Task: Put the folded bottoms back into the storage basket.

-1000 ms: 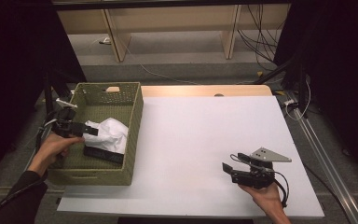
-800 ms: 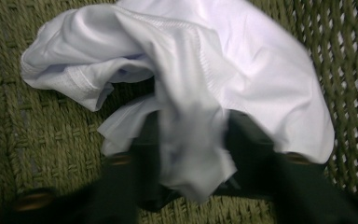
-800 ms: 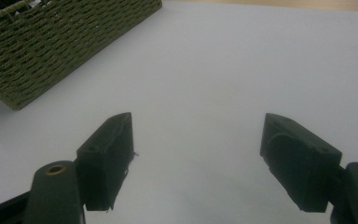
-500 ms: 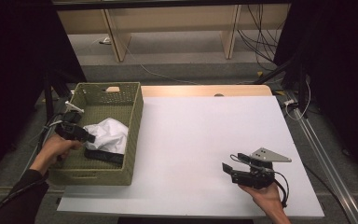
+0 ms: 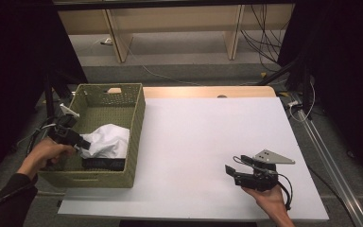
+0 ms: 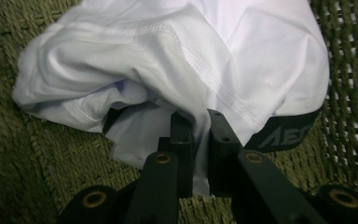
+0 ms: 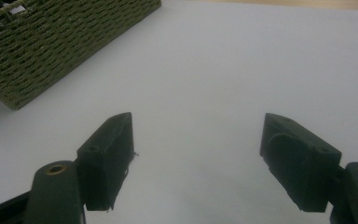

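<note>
Pinching white garment (image 6: 177, 60) in basket (image 5: 137, 127), left gripper (image 6: 199, 140); right gripper (image 7: 198, 154) fingers spread.

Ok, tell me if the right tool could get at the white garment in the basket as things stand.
Probably not without a long move. The right tool rests open on the table, far from the basket; the basket's near wall stands between, and the left tool already pinches the white garment.

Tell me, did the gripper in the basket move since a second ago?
Yes. The left gripper drew back toward the green basket's left wall, shut on the white cloth.
</note>
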{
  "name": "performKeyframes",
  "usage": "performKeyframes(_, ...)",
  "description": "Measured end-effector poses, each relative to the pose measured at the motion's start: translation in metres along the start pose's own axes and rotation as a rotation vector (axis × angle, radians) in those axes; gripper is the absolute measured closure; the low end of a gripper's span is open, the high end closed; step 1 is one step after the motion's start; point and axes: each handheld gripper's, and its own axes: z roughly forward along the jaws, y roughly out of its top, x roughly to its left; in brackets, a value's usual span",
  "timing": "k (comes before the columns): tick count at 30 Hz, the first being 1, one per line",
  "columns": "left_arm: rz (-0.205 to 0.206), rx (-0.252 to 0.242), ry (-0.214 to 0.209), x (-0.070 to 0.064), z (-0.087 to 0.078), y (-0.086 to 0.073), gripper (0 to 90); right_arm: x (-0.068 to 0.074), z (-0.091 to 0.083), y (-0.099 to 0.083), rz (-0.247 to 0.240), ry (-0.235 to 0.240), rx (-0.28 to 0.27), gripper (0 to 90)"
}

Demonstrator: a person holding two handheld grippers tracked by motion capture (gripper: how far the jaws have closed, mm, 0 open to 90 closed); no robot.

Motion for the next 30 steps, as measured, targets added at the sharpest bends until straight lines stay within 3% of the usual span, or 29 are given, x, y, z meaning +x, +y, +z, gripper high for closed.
performKeyframes(2,-0.001,-0.011,0.010,-0.002,-0.001,0.002,78.5,0.000,0.000,0.000,0.002,-0.002,0.000,26.9)
performKeyframes(5,-0.014,-0.052,0.039,-0.006,-0.010,0.007,57.6,-0.001,-0.001,0.000,0.008,0.000,-0.002,26.9)
performKeyframes(7,-0.022,-0.098,0.082,-0.009,-0.020,0.013,45.5,-0.001,-0.001,0.000,0.008,0.001,-0.001,26.9)
performKeyframes(9,-0.032,-0.159,0.079,-0.011,-0.027,0.020,40.0,0.000,0.000,0.000,0.003,-0.001,-0.001,26.9)
performKeyframes(12,-0.018,-0.222,0.075,-0.017,-0.029,0.033,40.0,0.000,0.001,0.000,-0.002,0.001,0.003,26.9)
performKeyframes(16,-0.002,-0.253,0.055,-0.026,-0.018,0.052,37.1,0.000,0.000,0.000,0.000,0.000,-0.001,26.9)
performKeyframes(22,0.047,-0.237,0.059,-0.035,0.008,0.077,35.1,-0.001,0.001,0.000,-0.003,0.003,0.002,26.9)
performKeyframes(25,0.043,-0.225,0.047,-0.033,0.019,0.087,33.0,-0.001,0.001,0.000,-0.003,0.004,0.005,26.9)
performKeyframes(30,0.025,-0.224,0.062,-0.028,0.032,0.093,31.2,-0.002,0.001,0.000,-0.001,0.004,0.001,26.9)
